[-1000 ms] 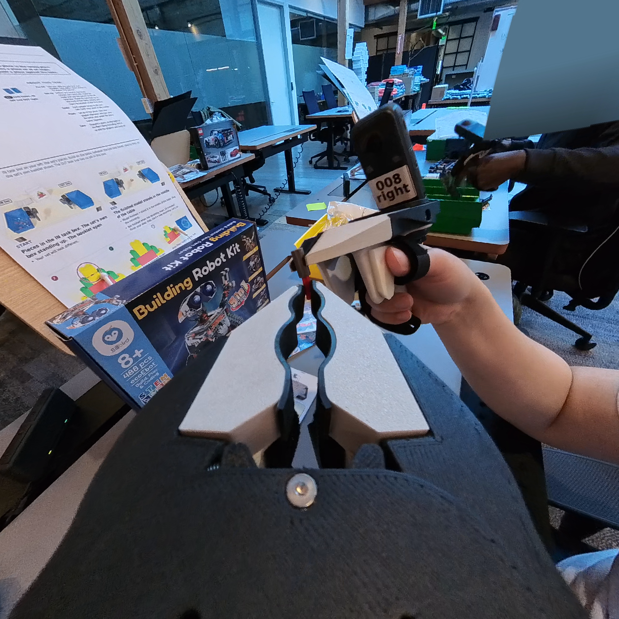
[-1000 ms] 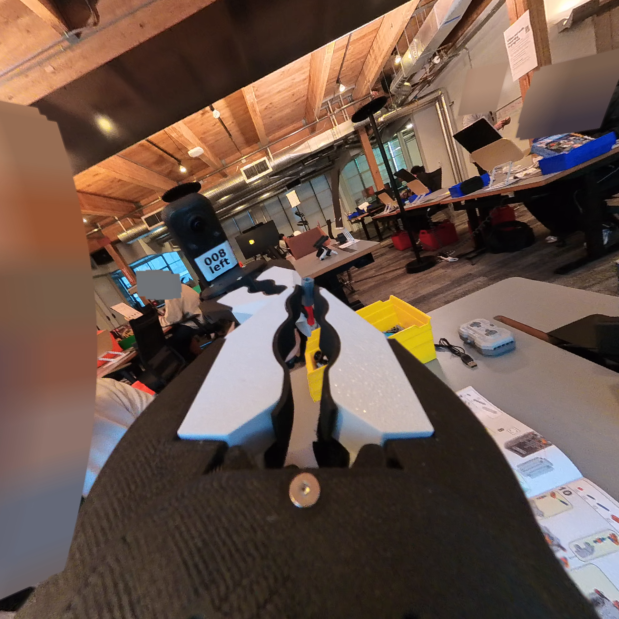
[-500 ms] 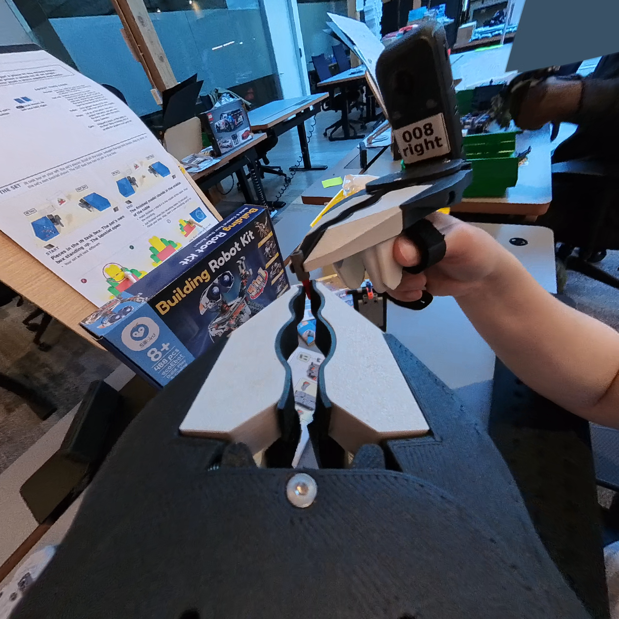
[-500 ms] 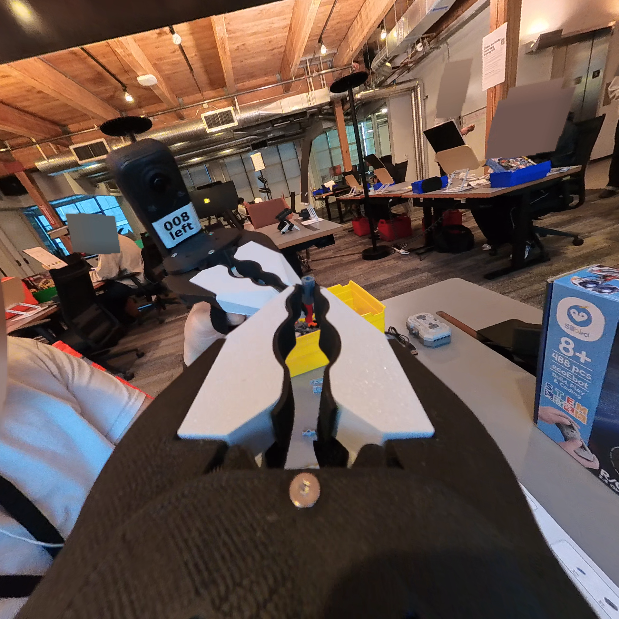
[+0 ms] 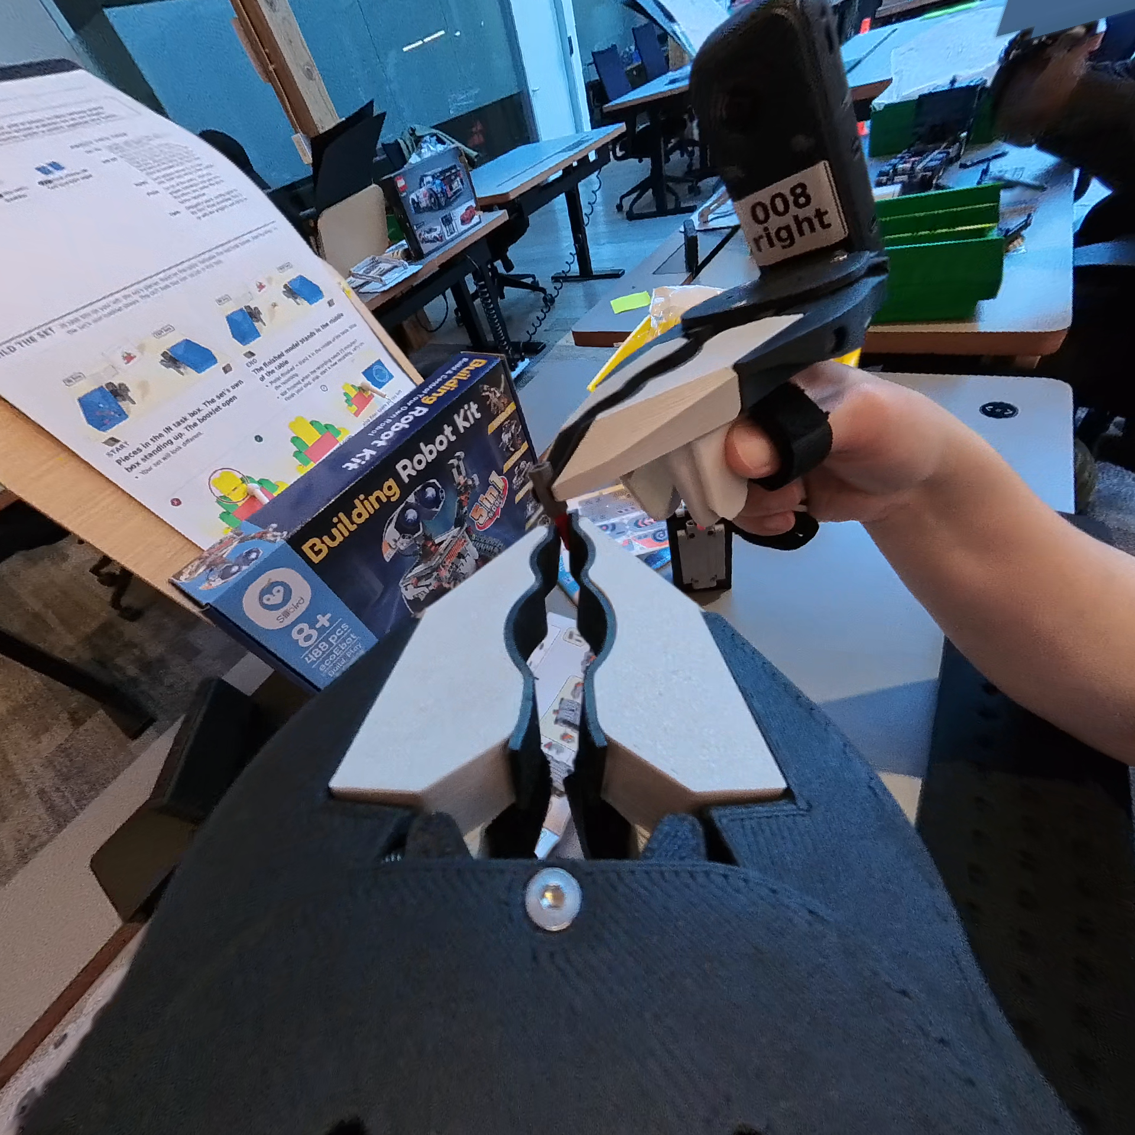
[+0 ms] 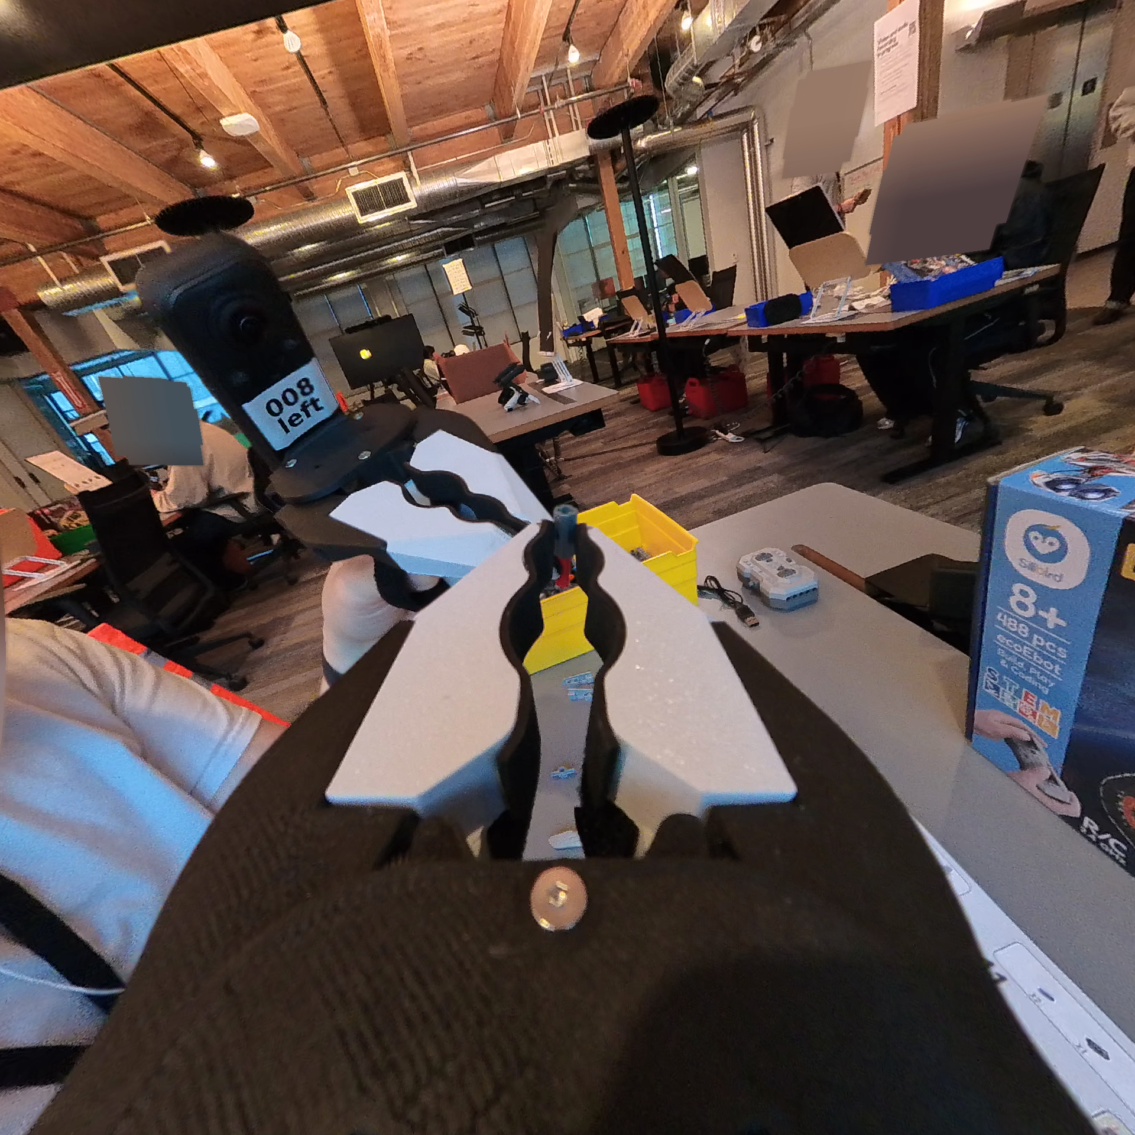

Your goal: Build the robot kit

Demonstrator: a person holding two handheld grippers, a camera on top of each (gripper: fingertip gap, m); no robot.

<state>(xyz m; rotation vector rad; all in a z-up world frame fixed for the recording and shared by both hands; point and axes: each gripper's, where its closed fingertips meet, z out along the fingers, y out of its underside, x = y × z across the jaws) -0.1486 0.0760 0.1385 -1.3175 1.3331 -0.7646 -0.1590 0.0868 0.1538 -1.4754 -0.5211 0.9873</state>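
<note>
Left wrist view: we hold both grippers, left gripper [image 5: 562,540] and right gripper [image 6: 564,540], clamped tip-to-tip on one red-grey pin [image 6: 563,546] above the grey table [image 6: 860,669], blue kit box [image 5: 393,522] crowding left, yellow bin [image 6: 639,540] beyond.

Around me, a timber-beamed ceiling [image 6: 430,92] with ducts, glass partitions [image 5: 430,80], rows of desks [image 6: 890,319] and dark carpet [image 5: 74,706].

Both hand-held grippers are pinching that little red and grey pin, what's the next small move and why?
Probably ease the two apart along the pin's axis. The left hand-held gripper grips the red end, the right hand-held gripper the grey end, tips nearly touching above the table.
</note>
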